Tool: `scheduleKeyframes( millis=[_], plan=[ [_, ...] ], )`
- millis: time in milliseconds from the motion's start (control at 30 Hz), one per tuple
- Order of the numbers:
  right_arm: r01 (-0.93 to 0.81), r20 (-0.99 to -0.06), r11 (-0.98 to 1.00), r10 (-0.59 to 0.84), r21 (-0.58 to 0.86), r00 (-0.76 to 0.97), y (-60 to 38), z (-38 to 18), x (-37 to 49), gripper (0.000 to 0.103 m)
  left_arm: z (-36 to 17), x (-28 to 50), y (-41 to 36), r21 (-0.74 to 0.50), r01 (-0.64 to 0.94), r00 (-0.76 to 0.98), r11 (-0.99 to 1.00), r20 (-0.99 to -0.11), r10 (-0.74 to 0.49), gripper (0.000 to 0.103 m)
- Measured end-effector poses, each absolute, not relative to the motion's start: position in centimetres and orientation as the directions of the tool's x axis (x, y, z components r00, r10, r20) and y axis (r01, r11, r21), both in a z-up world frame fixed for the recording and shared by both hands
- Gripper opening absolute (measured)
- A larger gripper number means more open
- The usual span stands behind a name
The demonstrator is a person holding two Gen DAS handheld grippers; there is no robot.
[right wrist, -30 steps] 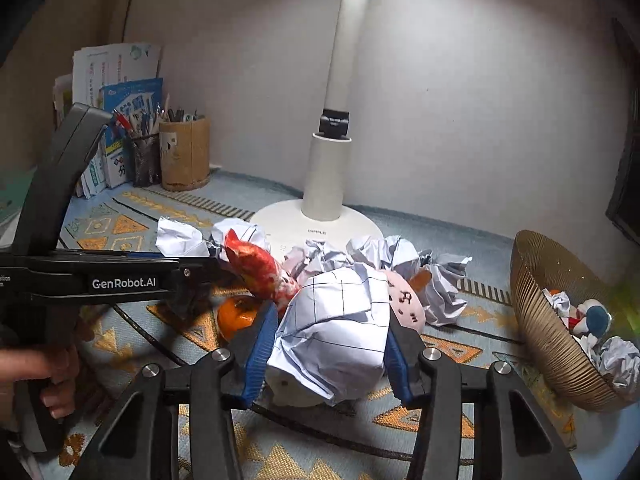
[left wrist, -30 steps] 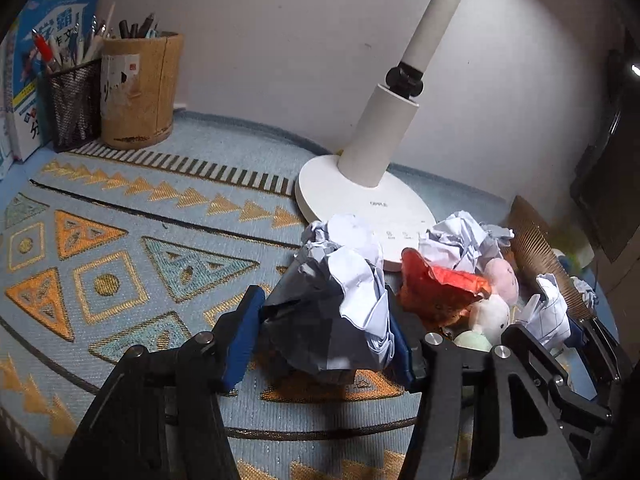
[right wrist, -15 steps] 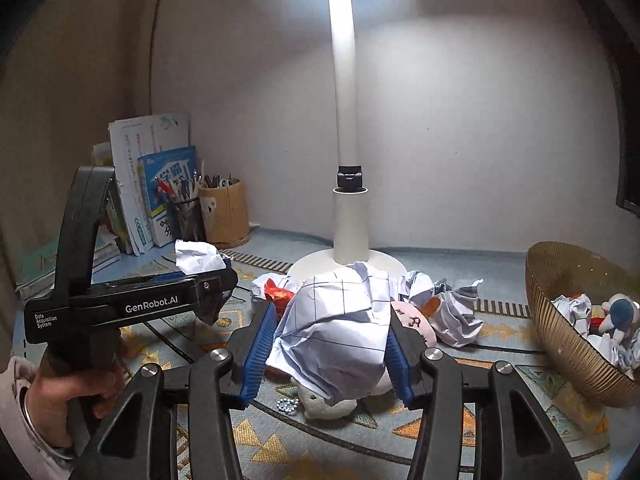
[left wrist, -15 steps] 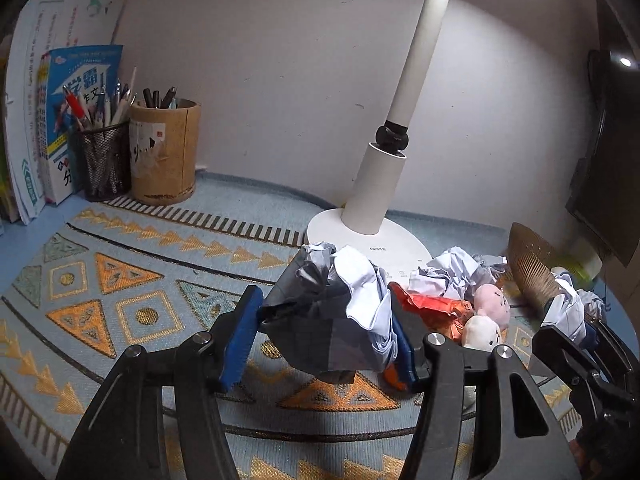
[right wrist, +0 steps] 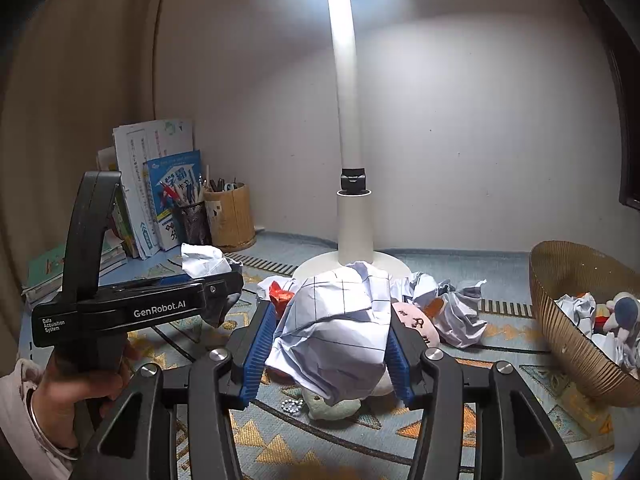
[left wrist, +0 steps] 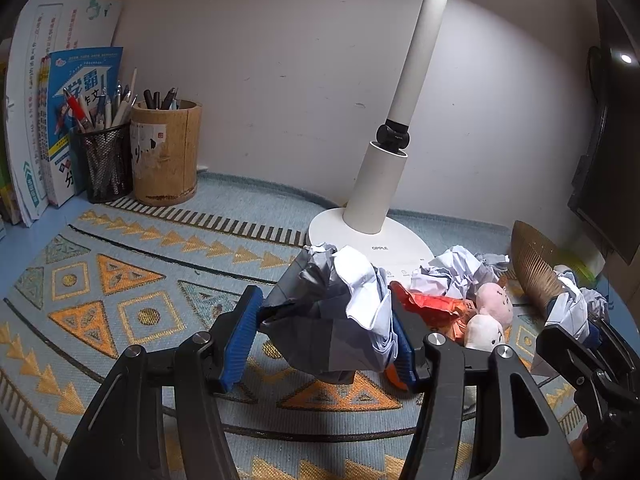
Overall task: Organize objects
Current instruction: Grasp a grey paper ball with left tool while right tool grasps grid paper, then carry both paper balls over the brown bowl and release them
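My left gripper [left wrist: 324, 334] is shut on a crumpled grey-white paper ball [left wrist: 332, 312], held above the patterned mat [left wrist: 120, 300]. My right gripper [right wrist: 330, 346] is shut on a crumpled white grid-lined paper ball [right wrist: 336, 328], also raised. The left gripper also shows in the right wrist view [right wrist: 224, 280] with its paper ball [right wrist: 204, 260]. A pile lies near the lamp base: more paper balls [left wrist: 452, 272], an orange wrapper [left wrist: 432, 304] and pink plush toys [left wrist: 494, 300]. A gold ribbed bowl [right wrist: 568, 280] at the right holds paper and toys.
A white desk lamp [left wrist: 380, 184] stands at the middle back. A wooden pen holder [left wrist: 166, 152], a mesh pen cup [left wrist: 106, 164] and books [left wrist: 60, 120] stand at the back left. A dark monitor [left wrist: 612, 160] is at the far right.
Both grippers have lifted and drawn back from the pile, each keeping its paper ball. The views now show more of the wall and lamp.
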State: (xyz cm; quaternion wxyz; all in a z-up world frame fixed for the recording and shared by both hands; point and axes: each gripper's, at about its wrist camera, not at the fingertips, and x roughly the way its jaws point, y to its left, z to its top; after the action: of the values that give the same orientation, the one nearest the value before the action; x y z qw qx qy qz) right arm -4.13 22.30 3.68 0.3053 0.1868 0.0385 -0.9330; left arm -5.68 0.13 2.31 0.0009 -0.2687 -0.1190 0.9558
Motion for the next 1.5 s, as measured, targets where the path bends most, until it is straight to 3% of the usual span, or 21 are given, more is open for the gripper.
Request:
scheduleKeyframes(
  millis=[633, 1100, 1267, 1500],
  plan=[
    [0.585, -0.386, -0.810, -0.554, 0.044, -0.738, 22.4, 3.6, -4.6, 0.050, 2.5, -5.3, 0.5, -0.194, 0.071, -0.866, -0.978, -0.498, 0.035, 0.056],
    [0.581, -0.355, -0.810, -0.568, 0.080, -0.742, 23.5, 3.9, -4.4, 0.050, 3.4, -4.0, 0.9, -0.089, 0.214, -0.877, -0.973, -0.455, -0.151, 0.056],
    [0.548, -0.387, -0.818, -0.568, 0.173, -0.726, 24.9, 3.6, -4.9, 0.050, 3.5, -3.5, 1.4, -0.054, 0.257, -0.866, -0.965, -0.456, -0.205, 0.056],
    [0.452, -0.380, -0.785, -0.607, 0.423, -0.698, 30.4, 4.8, -7.5, 0.050, 6.3, -3.1, 5.4, -0.088, 0.178, -0.897, -0.980, -0.424, -0.125, 0.056]
  ],
)
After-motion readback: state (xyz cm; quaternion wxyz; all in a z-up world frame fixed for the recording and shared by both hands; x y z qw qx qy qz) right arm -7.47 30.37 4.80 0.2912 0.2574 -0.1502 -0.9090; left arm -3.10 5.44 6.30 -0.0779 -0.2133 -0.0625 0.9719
